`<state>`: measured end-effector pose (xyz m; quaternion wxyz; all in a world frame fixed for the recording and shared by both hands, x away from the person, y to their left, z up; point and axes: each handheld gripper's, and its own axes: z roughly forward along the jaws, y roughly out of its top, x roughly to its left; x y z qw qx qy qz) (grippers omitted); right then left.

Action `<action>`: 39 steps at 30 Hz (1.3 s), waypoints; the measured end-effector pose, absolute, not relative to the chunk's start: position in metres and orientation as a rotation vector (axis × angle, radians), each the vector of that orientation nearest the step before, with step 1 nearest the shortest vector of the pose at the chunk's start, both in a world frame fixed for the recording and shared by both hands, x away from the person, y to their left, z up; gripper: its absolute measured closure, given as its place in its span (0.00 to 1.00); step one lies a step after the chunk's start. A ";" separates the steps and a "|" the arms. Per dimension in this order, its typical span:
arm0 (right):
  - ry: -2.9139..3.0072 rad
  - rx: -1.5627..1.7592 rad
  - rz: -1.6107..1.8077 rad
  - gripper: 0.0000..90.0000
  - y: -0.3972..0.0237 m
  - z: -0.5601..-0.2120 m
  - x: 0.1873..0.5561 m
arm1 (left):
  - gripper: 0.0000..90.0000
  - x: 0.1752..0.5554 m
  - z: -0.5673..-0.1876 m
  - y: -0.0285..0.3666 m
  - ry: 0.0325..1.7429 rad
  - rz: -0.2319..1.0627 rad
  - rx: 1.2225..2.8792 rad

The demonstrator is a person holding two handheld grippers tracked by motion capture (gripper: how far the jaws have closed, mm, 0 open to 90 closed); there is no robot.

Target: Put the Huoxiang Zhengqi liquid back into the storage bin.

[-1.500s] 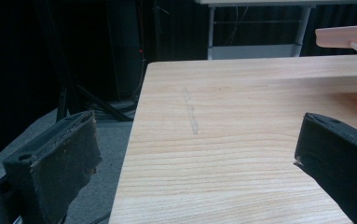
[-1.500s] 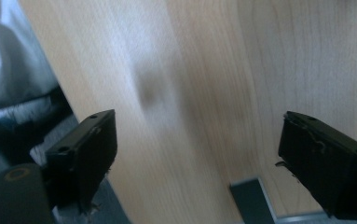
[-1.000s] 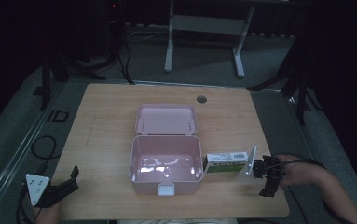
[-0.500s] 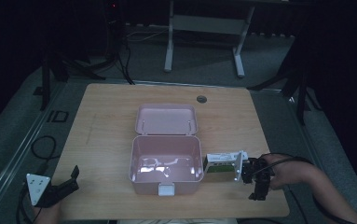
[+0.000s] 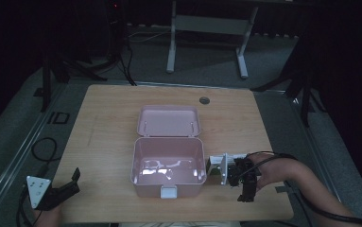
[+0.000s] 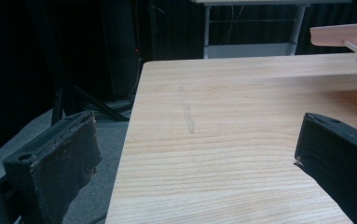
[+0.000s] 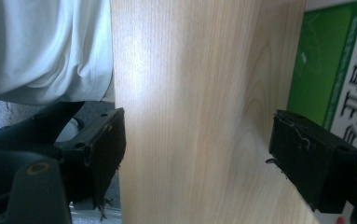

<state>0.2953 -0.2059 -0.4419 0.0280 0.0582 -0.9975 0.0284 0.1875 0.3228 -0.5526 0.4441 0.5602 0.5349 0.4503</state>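
Observation:
An open pink plastic box (image 5: 168, 140) sits mid-table with its lid (image 5: 169, 120) laid back; its inside looks empty. A green and white carton (image 5: 215, 165) lies flat just right of it. My right gripper (image 5: 242, 184), rolled on its side, hovers at the carton's right end. In the right gripper view that gripper (image 7: 195, 140) is open over bare wood, and one jaw stands in front of the carton's green edge (image 7: 325, 60). Its jaws have just been closing slightly with nothing between them. My left gripper (image 5: 74, 182) rests open at the near left corner, and in its own view it (image 6: 190, 149) holds nothing.
The wooden table (image 5: 107, 123) has a small round dark cap (image 5: 204, 100) near its far edge. The pink lid's edge (image 6: 344, 35) shows at the upper right of the left gripper view. Dark floor, cables and metal stand legs surround the table.
My right hand and gripper have moved left from the table's right edge to the carton's right end. The left gripper, pink box and carton have stayed put.

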 end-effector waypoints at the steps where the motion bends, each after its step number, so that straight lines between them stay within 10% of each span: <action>1: -3.077 0.182 0.094 0.20 -0.204 -0.441 0.296 | 0.00 0.187 -0.553 0.323 1.325 1.116 1.389; 39: -3.160 0.067 0.041 0.28 -0.200 -0.435 0.372 | 0.00 0.188 -0.553 0.322 1.318 1.109 1.398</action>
